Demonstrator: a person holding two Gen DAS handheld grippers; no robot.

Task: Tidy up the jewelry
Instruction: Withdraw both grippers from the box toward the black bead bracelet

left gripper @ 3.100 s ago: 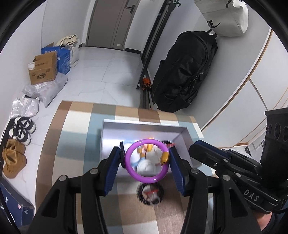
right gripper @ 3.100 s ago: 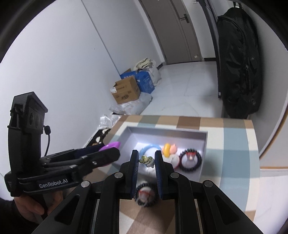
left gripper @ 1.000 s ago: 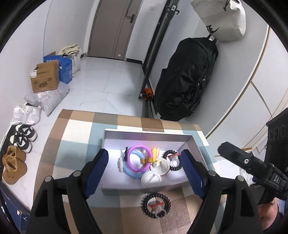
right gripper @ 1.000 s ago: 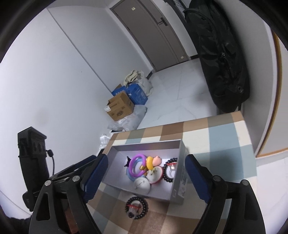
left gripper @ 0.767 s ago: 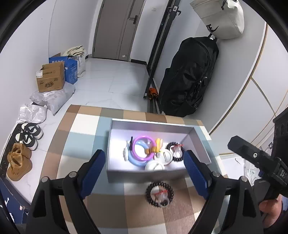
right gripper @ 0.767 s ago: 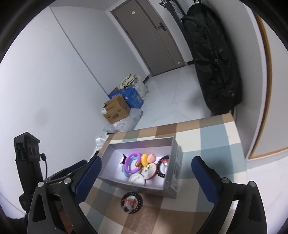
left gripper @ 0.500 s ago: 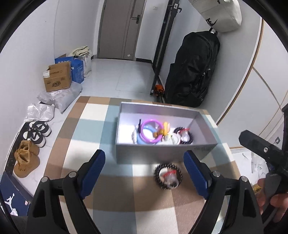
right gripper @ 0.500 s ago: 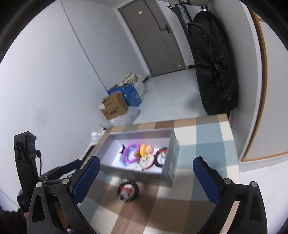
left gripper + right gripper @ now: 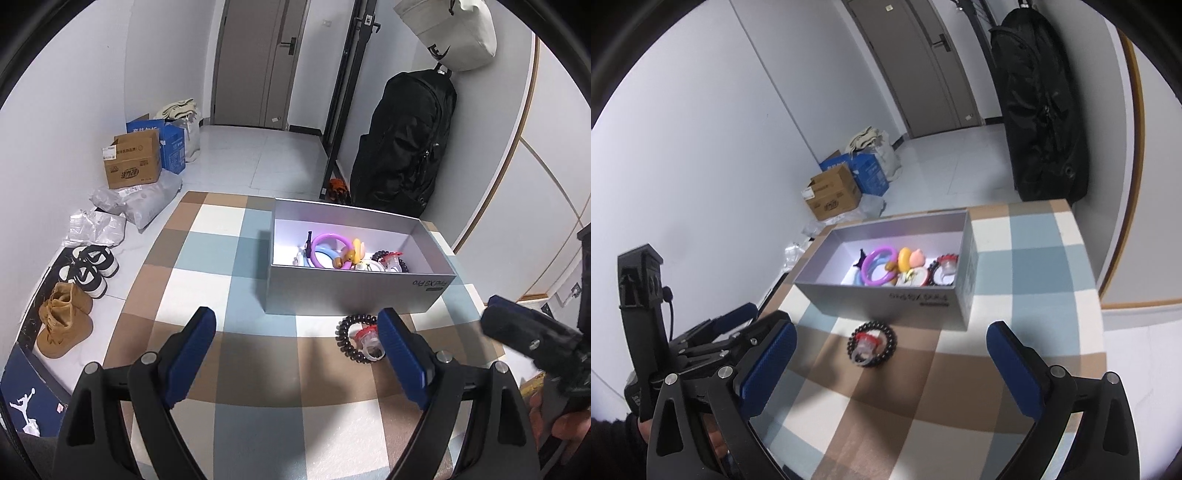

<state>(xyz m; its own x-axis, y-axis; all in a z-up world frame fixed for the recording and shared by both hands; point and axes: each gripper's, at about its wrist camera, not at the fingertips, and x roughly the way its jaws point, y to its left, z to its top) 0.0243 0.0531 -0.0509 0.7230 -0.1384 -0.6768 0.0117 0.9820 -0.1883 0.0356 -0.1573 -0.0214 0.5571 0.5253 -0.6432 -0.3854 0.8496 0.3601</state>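
A grey box (image 9: 354,295) (image 9: 886,295) stands on the checkered table and holds several pieces: a purple ring (image 9: 328,245) (image 9: 875,271), a blue ring, yellow and pink charms, and a black bead bracelet (image 9: 391,256) (image 9: 945,269). Another black bead bracelet with a red and clear charm (image 9: 360,341) (image 9: 871,345) lies on the table in front of the box. My left gripper (image 9: 295,343) is open and empty, low over the table, short of the box. My right gripper (image 9: 892,358) is open and empty, with the loose bracelet between and beyond its fingers.
The checkered tablecloth (image 9: 229,280) ends at the left edge above shoes (image 9: 88,266) and cardboard boxes (image 9: 133,166) on the floor. A black backpack (image 9: 402,147) hangs by the wall behind the table. The other gripper shows at the right edge of the left wrist view (image 9: 535,339).
The purple ring went from my left gripper into the box. Both grippers opened wide and pulled back and down from the box, toward the table's near side.
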